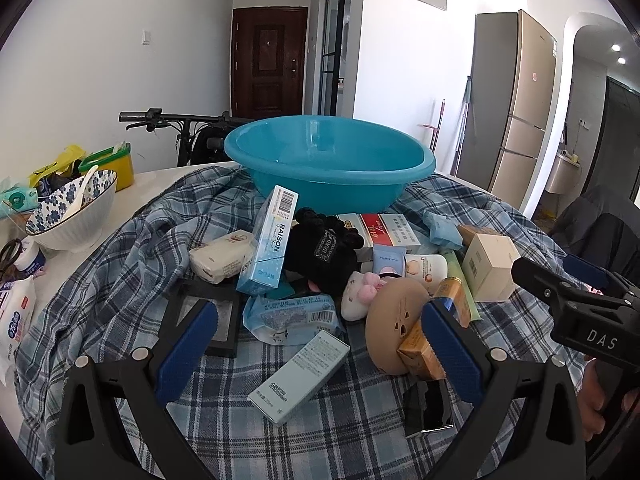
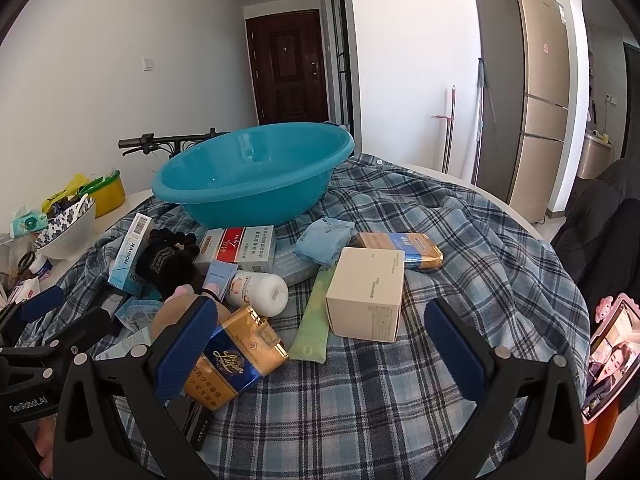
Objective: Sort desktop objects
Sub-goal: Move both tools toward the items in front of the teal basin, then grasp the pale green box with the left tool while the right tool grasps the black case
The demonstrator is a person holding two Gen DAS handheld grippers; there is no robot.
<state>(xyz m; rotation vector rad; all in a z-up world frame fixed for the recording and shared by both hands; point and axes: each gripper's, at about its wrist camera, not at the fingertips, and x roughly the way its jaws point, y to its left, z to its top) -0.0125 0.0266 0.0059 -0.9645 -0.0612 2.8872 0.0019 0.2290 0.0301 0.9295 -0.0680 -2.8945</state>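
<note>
A pile of small objects lies on a blue plaid cloth [image 1: 340,432] in front of an empty teal basin [image 1: 328,160]. In the left wrist view my left gripper [image 1: 320,344] is open above a pale green box [image 1: 300,376], with a tan round pouch [image 1: 396,324] by its right finger. A RAISON box [image 1: 268,248] leans on a black glove [image 1: 324,252]. In the right wrist view my right gripper [image 2: 320,344] is open over the cloth, a gold and blue cigarette pack [image 2: 232,356] at its left finger and a cream box [image 2: 366,294] ahead.
A blue-patterned bowl with a spoon [image 1: 70,210], a yellow tub [image 1: 114,166] and wipes packs stand on the white table at the left. A phone in a pink case [image 2: 608,356] stands at the right edge. A bicycle handlebar [image 1: 160,118] is behind the basin.
</note>
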